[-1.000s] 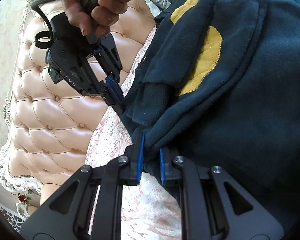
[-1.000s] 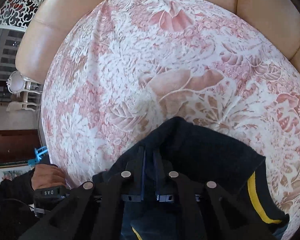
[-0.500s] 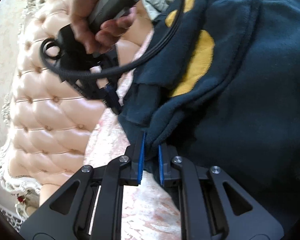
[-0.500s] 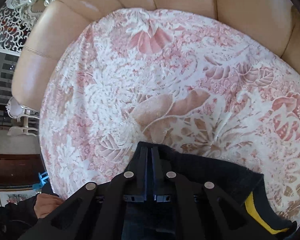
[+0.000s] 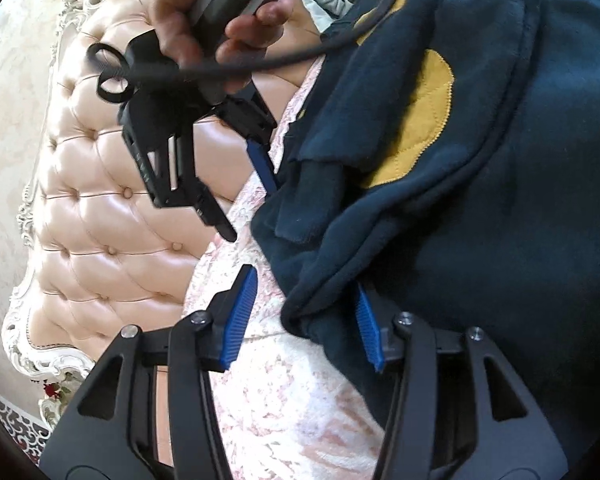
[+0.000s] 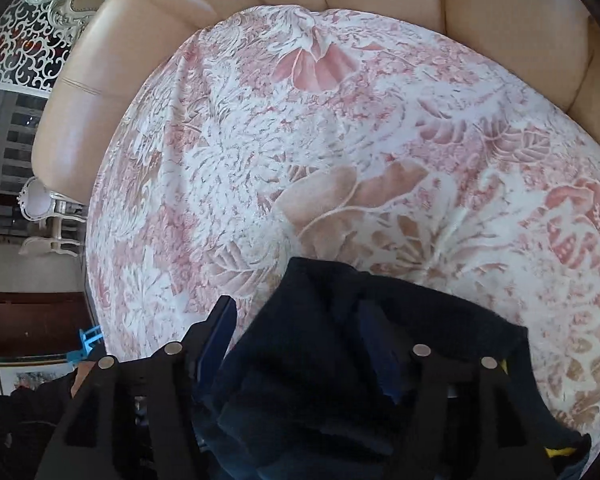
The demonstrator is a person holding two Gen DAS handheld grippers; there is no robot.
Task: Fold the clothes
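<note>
Lower centre of both views: navy sweatshirt (image 5: 480, 208) edge lies on the floral bedspread (image 6: 300, 152) between spread jaws of left gripper (image 5: 306, 320) and right gripper (image 6: 300, 340); both just opened, neither pinches.

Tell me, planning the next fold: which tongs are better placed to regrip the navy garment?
Probably left. Both tongs have just been opening with the navy garment between them, but the left tongs straddle a clean hem; the right tongs straddle bunched cloth.
</note>
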